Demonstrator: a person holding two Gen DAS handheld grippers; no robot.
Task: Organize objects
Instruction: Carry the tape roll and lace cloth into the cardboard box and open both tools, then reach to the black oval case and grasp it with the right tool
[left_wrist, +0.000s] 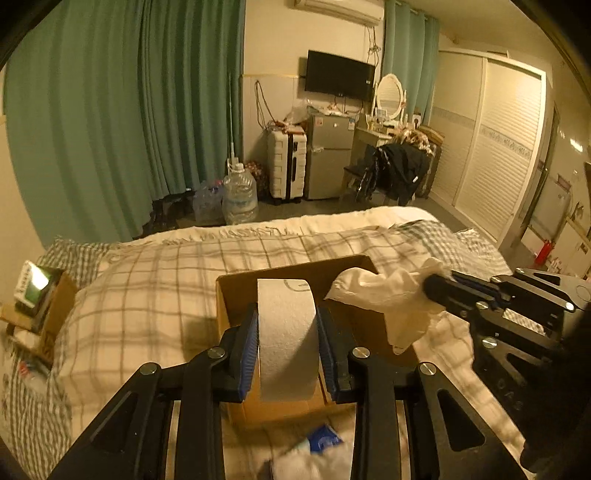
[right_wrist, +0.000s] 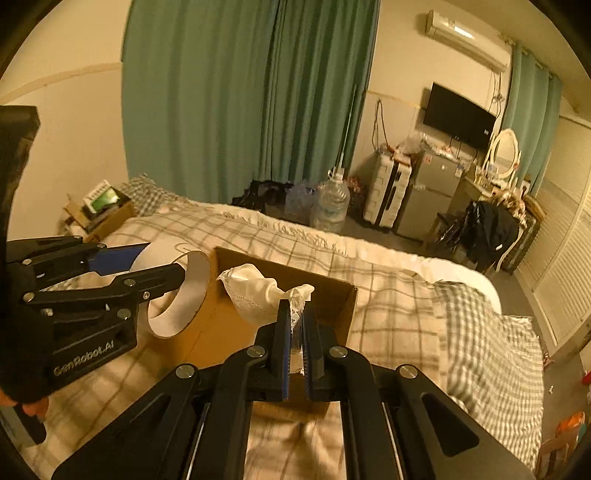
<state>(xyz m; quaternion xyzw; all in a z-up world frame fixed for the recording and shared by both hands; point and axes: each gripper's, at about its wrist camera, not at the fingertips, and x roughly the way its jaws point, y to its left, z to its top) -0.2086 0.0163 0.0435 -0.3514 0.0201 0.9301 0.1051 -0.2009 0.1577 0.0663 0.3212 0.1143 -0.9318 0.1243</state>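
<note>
An open brown cardboard box (left_wrist: 236, 295) with plain matte walls sits on a bed (left_wrist: 147, 280) covered by a cream blanket crossed with thin grey checks, soft and slightly rumpled. The left hand-held gripper (left_wrist: 286, 347), black metal arms ending in ribbed blue pads, is clamped on a wide roll of white tape (left_wrist: 286, 332): a broad curved band with a faintly grainy paper surface, held by its flat sides so the curved face points toward the camera. In the right wrist view the roll (right_wrist: 177, 295) shows as a hollow ring with a thin brown inner edge, held above the bed just beside the near left corner of the box (right_wrist: 332, 295). The right hand-held gripper (right_wrist: 295, 332) has its jaws drawn almost together on a crumpled white cloth (right_wrist: 255, 291), thin and limp, with a lacy stitched border; the pinched end sits between the pads and the rest droops forward over the box opening. From the left wrist view the cloth (left_wrist: 384, 299) hangs over the right-hand wall of the box, bunched at the right hand-held gripper (left_wrist: 432, 286) tip. A small blue and white packet (left_wrist: 325, 439) lies blurred on the blanket in front of the box.
</note>
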